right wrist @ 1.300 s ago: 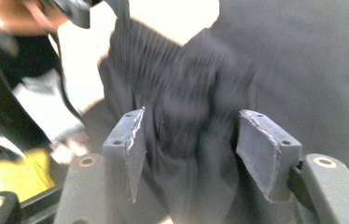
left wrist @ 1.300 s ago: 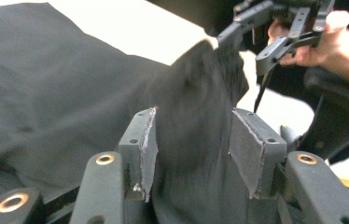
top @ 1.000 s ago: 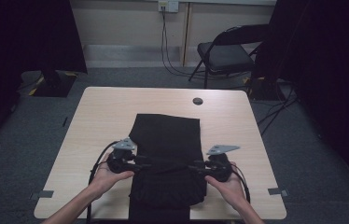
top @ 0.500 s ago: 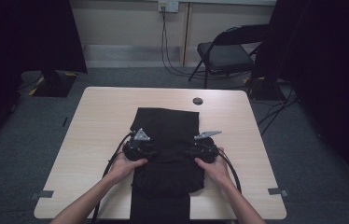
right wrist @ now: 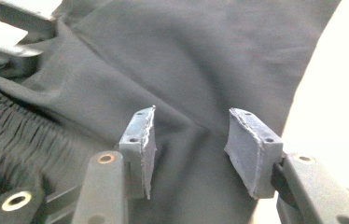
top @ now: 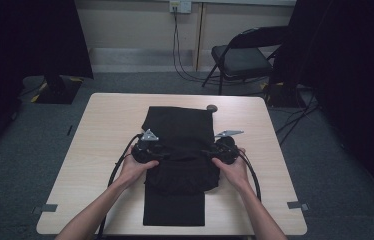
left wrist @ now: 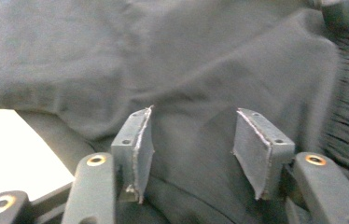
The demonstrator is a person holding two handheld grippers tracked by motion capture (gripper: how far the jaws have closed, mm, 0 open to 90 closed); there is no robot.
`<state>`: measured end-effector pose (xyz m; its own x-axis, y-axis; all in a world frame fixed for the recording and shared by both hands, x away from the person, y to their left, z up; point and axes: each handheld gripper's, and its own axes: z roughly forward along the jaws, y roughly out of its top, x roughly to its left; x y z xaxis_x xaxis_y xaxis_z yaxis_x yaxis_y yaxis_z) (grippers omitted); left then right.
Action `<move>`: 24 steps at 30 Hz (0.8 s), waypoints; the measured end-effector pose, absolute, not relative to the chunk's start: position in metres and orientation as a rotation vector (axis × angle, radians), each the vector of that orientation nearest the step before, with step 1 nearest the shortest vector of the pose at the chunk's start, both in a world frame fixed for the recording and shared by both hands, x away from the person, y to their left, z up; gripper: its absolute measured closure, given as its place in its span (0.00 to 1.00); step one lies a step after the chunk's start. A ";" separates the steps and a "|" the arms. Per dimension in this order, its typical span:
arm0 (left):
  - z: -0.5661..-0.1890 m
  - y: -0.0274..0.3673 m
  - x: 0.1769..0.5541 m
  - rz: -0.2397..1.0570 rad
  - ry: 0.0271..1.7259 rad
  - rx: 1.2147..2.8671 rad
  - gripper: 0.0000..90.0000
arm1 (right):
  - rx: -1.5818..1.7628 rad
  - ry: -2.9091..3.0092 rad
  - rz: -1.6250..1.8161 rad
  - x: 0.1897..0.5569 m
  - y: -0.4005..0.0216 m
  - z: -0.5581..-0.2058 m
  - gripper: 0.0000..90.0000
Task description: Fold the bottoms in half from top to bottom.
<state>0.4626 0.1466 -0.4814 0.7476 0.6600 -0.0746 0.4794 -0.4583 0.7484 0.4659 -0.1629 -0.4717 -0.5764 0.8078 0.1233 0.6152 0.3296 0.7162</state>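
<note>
A: Both tools, the left tool (left wrist: 191, 154) and the right tool (right wrist: 191, 154), are seen with jaws apart, just opened, over the black garment (top: 180, 150); nothing is clamped.

B: A fold is judged just laid mid-desk (top: 100, 130). Next, the soft matte cloth and its ribbed waistband (right wrist: 18, 130) want smoothing.

Garment (top: 180, 150): plain black, no print (gathered band ribbed). Table (top: 100, 145): pale wood. Gripper pads (left wrist: 141, 144): grey. Chair (top: 240, 57): black. Floor (top: 35, 165): dark grey.
</note>
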 end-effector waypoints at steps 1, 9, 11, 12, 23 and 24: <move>-0.477 0.147 0.459 0.284 0.824 2.152 0.48 | 1.293 2.342 1.068 0.464 -0.167 -0.472 0.58; -0.458 0.146 0.428 0.300 0.709 2.181 0.42 | 1.205 2.380 1.155 0.437 -0.165 -0.468 0.53; -0.455 0.146 0.424 0.303 0.709 2.168 0.42 | 1.174 2.389 1.213 0.431 -0.166 -0.459 0.53; -0.453 0.148 0.422 0.301 0.705 2.167 0.41 | 1.157 2.404 1.237 0.428 -0.166 -0.456 0.54; -0.452 0.152 0.414 0.279 0.740 2.124 0.39 | 0.954 2.576 1.299 0.373 -0.172 -0.443 0.55; -0.450 0.149 0.409 0.262 0.711 2.128 0.39 | 0.938 2.572 1.302 0.367 -0.173 -0.439 0.54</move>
<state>0.4086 0.1492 -0.4504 0.8162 0.5741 -0.0645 0.3951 -0.4731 0.7874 0.3671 -0.1733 -0.4393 -0.8032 0.5704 0.1716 0.4761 0.4417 0.7604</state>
